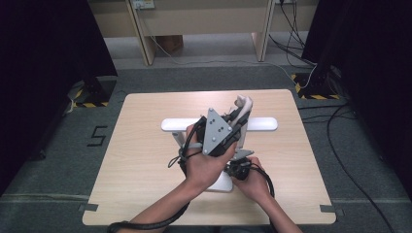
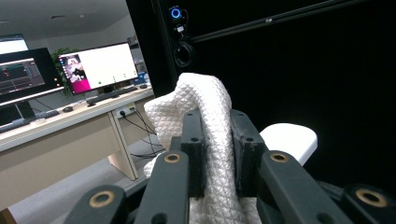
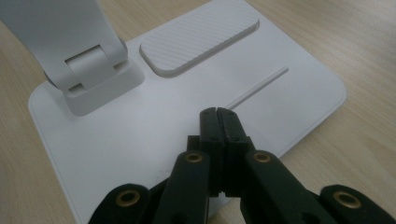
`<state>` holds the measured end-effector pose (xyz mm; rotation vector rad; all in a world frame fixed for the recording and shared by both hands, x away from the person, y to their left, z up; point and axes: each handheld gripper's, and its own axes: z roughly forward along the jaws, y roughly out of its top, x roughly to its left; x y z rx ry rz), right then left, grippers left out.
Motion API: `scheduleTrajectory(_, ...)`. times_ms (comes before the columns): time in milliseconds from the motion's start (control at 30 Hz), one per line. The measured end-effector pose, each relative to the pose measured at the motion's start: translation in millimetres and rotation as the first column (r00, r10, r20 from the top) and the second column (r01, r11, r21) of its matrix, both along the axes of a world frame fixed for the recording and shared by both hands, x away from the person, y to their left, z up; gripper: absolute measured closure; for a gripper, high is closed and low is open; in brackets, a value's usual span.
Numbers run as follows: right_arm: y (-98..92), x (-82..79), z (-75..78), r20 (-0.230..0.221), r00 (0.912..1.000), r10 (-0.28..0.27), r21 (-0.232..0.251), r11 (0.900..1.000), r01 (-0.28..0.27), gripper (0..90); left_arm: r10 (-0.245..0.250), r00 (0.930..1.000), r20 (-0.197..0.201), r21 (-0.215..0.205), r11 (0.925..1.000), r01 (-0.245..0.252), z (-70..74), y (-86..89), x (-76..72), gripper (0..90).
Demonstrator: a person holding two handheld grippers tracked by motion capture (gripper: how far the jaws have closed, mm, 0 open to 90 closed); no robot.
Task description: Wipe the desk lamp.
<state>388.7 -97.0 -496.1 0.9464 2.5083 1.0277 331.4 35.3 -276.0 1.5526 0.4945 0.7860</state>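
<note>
Clamping white cloth [image 2: 205,135], left tool [image 2: 217,149] raised

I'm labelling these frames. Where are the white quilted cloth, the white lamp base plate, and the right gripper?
White quilted cloth [image 2: 205,100]: left gripper view, upper fold.
White lamp base plate [image 3: 140,126]: right gripper view, bare top.
Right gripper [image 3: 220,114]: right gripper view, closed fingertips.

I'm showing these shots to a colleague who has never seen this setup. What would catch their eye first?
Probably the white quilted cloth, clamped between the left gripper jaws and held up above the white lamp at the middle of the wooden table. Next, the right gripper, jaws shut with nothing between them, tips resting on the lamp's flat base beside its hinge.
</note>
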Motion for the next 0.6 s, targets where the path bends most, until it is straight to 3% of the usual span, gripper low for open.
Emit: scheduleTrajectory(600, -0.1, -0.3, 0.0, 0.000, 1.0000, 0.001, 0.000, 1.000, -0.001, 90.0, -0.023, 0.9996, -0.015, 0.014, 0.9996, 0.023, 1.2, -15.0, 1.1, 78.0)
